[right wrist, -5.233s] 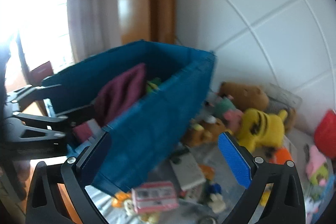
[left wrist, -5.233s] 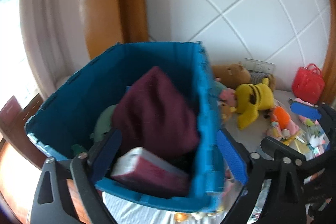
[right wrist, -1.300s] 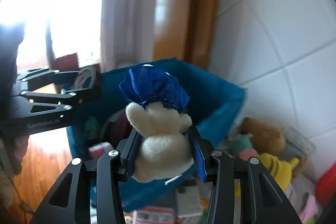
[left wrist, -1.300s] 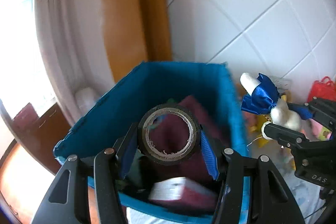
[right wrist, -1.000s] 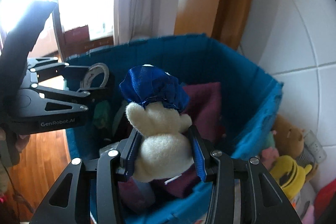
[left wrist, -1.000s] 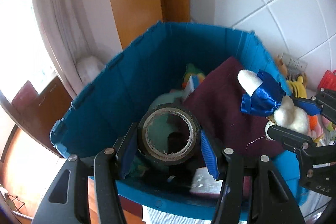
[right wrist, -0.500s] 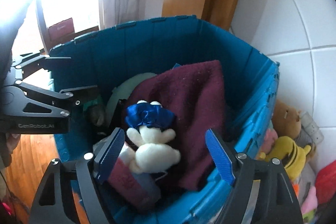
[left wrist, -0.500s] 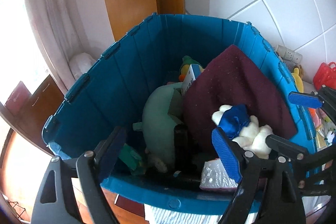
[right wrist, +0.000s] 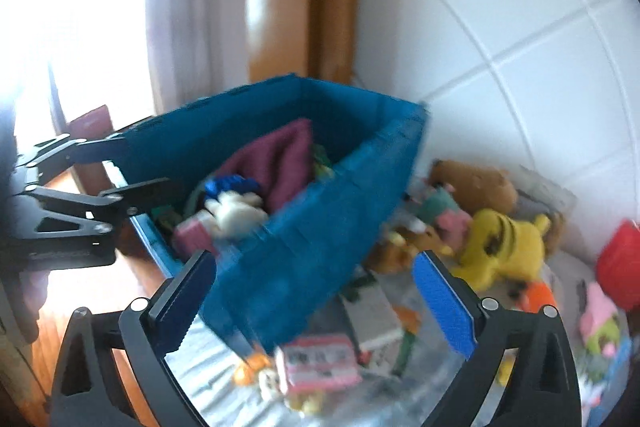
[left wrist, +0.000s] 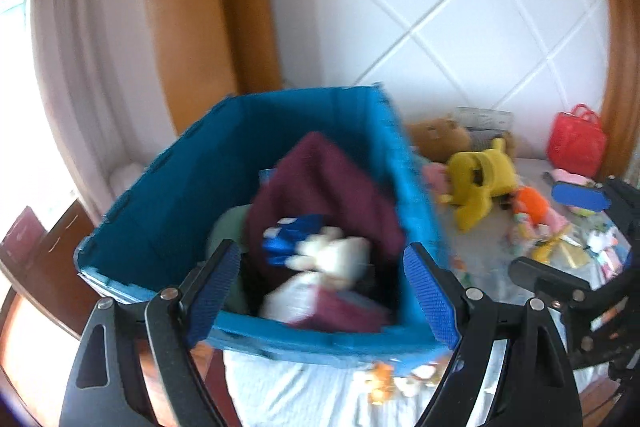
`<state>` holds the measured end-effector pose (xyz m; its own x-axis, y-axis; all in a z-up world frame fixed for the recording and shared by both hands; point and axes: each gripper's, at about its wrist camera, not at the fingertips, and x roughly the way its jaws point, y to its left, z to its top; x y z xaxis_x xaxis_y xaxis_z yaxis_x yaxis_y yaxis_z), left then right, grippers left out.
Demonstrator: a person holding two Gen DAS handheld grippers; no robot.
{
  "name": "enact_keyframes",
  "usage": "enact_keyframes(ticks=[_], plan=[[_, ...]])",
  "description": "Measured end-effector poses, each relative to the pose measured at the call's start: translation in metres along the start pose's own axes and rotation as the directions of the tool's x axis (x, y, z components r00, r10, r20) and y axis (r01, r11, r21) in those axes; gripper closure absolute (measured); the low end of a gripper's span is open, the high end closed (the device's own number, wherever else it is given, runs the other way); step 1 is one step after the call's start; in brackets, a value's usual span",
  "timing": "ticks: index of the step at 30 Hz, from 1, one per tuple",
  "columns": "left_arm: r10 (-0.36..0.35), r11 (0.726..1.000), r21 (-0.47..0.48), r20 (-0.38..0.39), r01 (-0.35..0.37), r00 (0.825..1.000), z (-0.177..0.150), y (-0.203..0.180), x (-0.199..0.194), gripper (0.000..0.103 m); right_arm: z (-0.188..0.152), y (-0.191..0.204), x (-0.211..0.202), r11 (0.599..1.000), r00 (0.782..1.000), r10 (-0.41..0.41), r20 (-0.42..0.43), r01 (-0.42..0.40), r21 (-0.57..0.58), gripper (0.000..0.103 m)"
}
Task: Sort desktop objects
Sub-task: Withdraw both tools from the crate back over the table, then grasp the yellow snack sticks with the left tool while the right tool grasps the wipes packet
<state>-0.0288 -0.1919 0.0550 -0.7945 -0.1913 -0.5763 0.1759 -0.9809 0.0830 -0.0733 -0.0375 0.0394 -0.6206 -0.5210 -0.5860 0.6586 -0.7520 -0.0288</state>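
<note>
A blue plastic crate (left wrist: 168,211) stands at the desk's left end; it also shows in the right wrist view (right wrist: 320,247). Inside lie a maroon cloth (left wrist: 320,187), a white plush with a blue bow (left wrist: 332,251) and a pink and white box (left wrist: 320,303). My left gripper (left wrist: 320,291) is open and empty, just in front of the crate. My right gripper (right wrist: 320,299) is open and empty, to the right of the crate. The tape roll is hidden in the crate.
Loose toys lie on the desk right of the crate: a yellow plush (left wrist: 476,179), a brown bear (left wrist: 436,135), a red toy basket (left wrist: 576,143), an orange toy (left wrist: 532,199) and a pink box (right wrist: 320,363). A tiled wall stands behind.
Both grippers let go: the tape roll and the white plush dropped into the crate. Since then both open grippers have drawn back and right, away from the crate.
</note>
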Motion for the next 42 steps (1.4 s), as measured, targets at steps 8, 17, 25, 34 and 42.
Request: enact_keyframes(ticks=[8,17,25,34,42], plan=[[-0.100,0.994,0.047,-0.059,0.103,0.993,-0.040,-0.108,-0.023,0.019,-0.087,-0.081,-0.057,0.990,0.995,-0.079,-0.068,0.086,0.112,0.001],[-0.099,0.994,0.030,-0.226,0.108,0.969,-0.120,-0.170,-0.010,0.019,-0.192,-0.123,-0.058,0.981,0.974,-0.013,-0.226,0.057,0.187,0.000],[-0.063,0.998,-0.017,-0.349,0.061,0.935,-0.175,-0.170,0.039,0.019,-0.257,-0.113,-0.011,0.984,0.927,0.042,-0.374,0.026,0.175,0.001],[-0.037,0.999,-0.015,-0.436,0.034,0.899,-0.217,-0.162,0.116,0.019,-0.324,-0.100,0.062,0.990,0.855,0.049,-0.516,0.029,0.141,0.001],[-0.037,0.999,-0.053,-0.497,0.012,0.867,-0.232,-0.162,0.158,0.019,-0.325,-0.111,0.072,0.985,0.846,0.034,-0.532,0.062,0.161,0.044]])
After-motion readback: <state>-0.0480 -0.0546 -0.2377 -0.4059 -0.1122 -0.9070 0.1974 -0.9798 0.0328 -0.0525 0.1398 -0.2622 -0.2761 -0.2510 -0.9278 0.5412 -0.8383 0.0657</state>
